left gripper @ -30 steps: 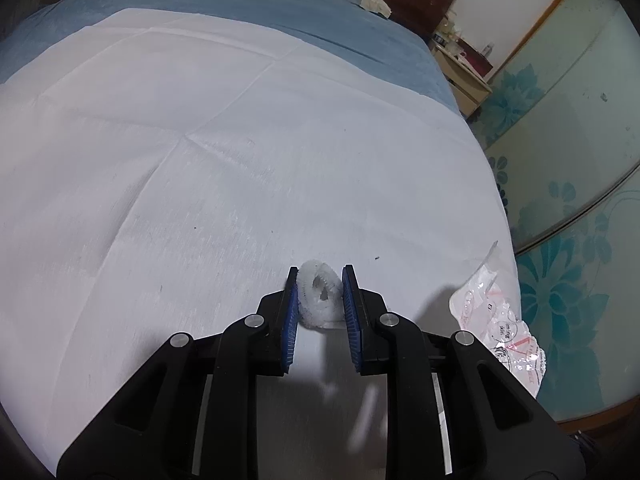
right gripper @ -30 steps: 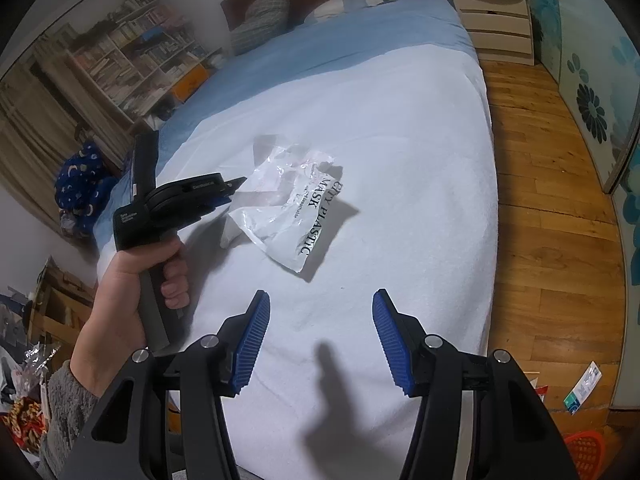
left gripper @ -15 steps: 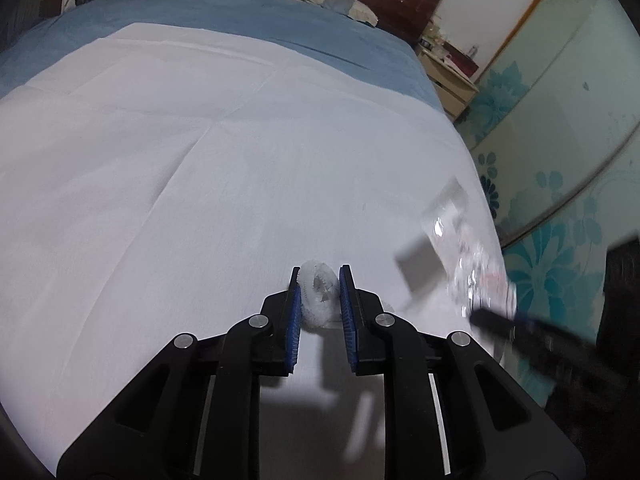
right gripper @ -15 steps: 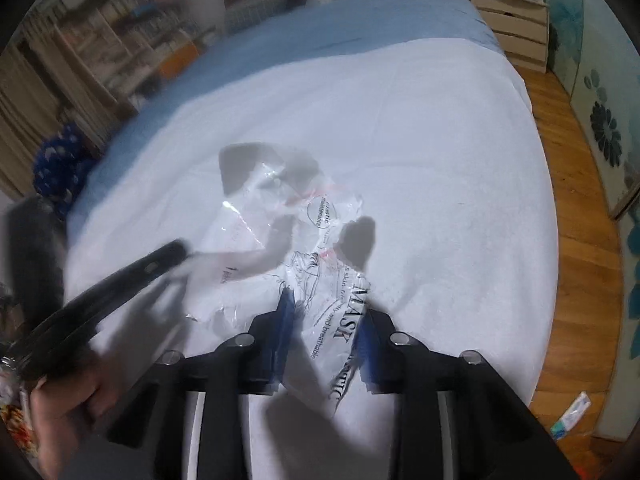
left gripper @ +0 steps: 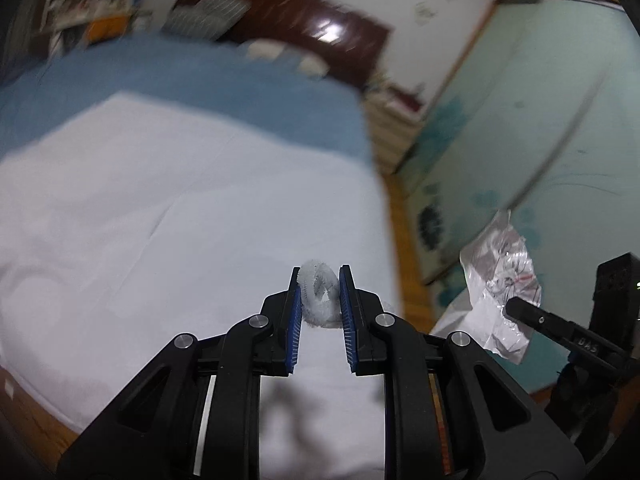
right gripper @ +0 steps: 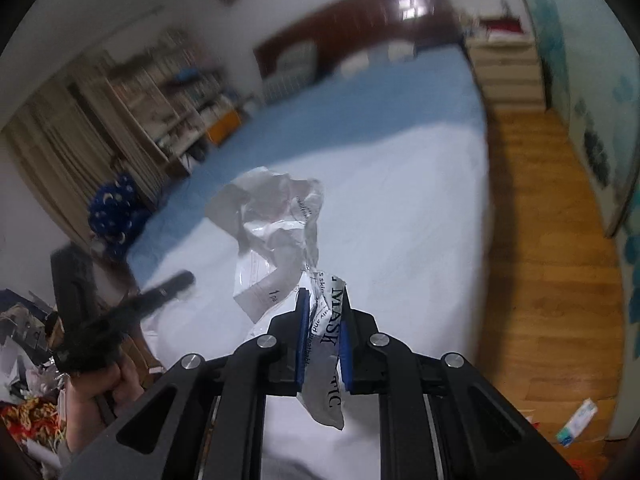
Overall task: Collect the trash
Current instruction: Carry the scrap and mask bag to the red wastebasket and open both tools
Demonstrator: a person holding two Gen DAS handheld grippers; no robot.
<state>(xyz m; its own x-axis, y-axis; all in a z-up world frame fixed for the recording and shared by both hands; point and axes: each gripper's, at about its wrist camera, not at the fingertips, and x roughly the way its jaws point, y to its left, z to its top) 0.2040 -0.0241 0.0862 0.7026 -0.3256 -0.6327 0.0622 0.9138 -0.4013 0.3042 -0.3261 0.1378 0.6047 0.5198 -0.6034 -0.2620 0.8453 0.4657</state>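
Observation:
My left gripper is shut on a crumpled white tissue wad and holds it above the white sheet of the bed. My right gripper is shut on a clear plastic mask wrapper printed with black letters, lifted off the bed. The wrapper also shows in the left wrist view, hanging from the right gripper at the right edge. The left gripper also shows blurred at the left of the right wrist view, in the person's hand.
The bed has a blue cover and a dark wooden headboard. A wooden floor runs along the bed's right side by a teal patterned wardrobe. Bookshelves and clutter stand on the left. A small packet lies on the floor.
Both grippers have lifted off the bed, carrying their items. The right gripper went from open to shut on the wrapper. Both views have tilted up toward the headboard.

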